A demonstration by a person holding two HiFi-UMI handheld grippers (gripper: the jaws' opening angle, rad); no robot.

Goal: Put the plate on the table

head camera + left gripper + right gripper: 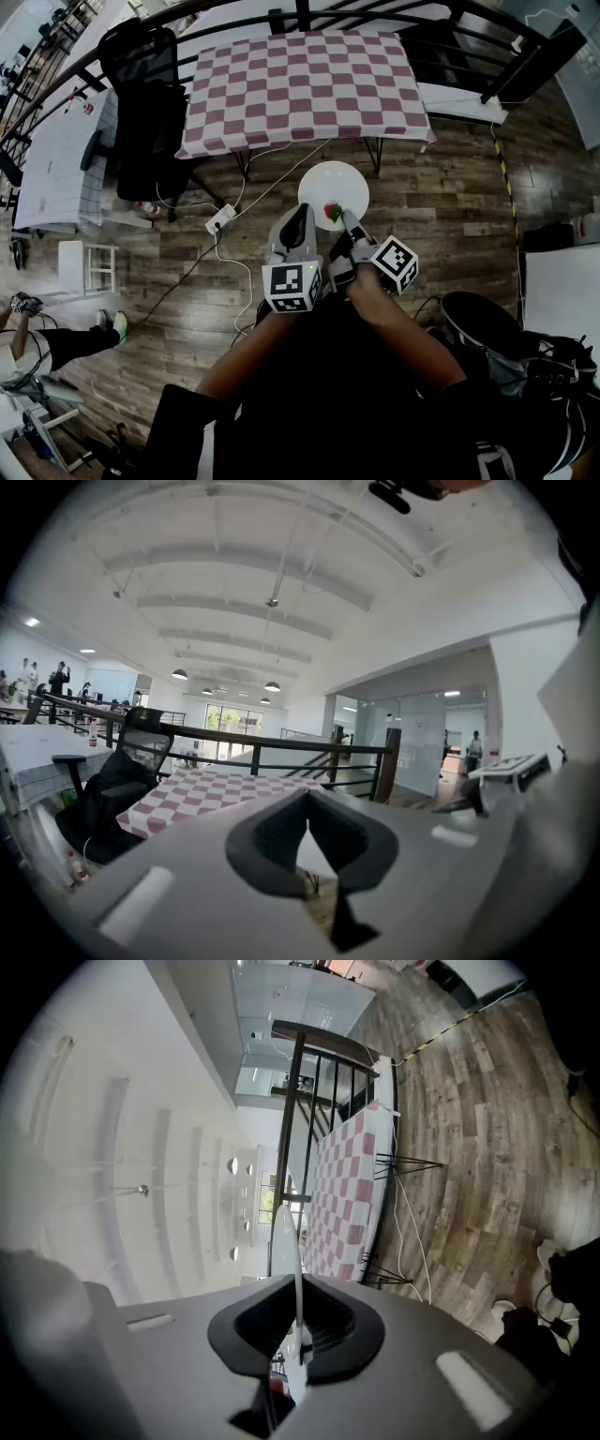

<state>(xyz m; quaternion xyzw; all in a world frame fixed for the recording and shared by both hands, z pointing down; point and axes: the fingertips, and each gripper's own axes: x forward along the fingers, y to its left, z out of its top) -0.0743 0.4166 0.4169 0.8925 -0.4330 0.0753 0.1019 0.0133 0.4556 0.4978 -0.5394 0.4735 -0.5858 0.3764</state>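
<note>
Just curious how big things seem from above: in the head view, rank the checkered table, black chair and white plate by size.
1. checkered table
2. black chair
3. white plate, though it is nearer the camera

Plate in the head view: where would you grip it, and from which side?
Its thin rim on the person's side, one jaw above and one below. The plate is shallow and wide, so only the edge fits between jaws; the right gripper is shut on that rim.
</note>
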